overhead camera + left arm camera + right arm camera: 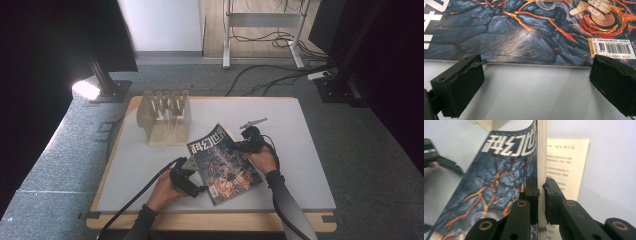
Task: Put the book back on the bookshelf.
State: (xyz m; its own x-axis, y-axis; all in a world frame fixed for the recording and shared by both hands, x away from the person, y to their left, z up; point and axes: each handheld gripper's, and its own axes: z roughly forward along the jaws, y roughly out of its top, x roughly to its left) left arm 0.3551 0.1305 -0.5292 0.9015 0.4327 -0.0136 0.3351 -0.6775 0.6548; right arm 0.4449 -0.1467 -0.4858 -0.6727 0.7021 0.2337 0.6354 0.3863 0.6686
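At the far left of the table (310,150) stood a pale rack (165,117) with upright dividers, well apart from both hands. Nearer the person, left of centre, the left hand (162,192) held the left claw (196,176) low over the white surface, pointed at the left edge of the magazine (225,162). In the left gripper view that claw's jaws stood wide apart and released, with nothing between them but bare table; the magazine's dark cover, cracked with orange lines, lay just beyond their tips, its barcode label (615,48) close to the right-hand jaw. Whether the jaw tips actually touched the edge of the cover was hard to tell.

The magazine lay in the middle of the table at a slant, with its white title characters toward the far side. Its right edge was lifted off the surface.

On the right, the right hand (262,160) held the right claw (246,146) against that raised edge. In the right gripper view the jaws were clenched on the magazine, cover and a stack of pages pinched between the pads, while a printed page (566,165) lay flat on the table beyond them. Past the right claw, on the far side, a thin dark tool (252,122) rested on the table.
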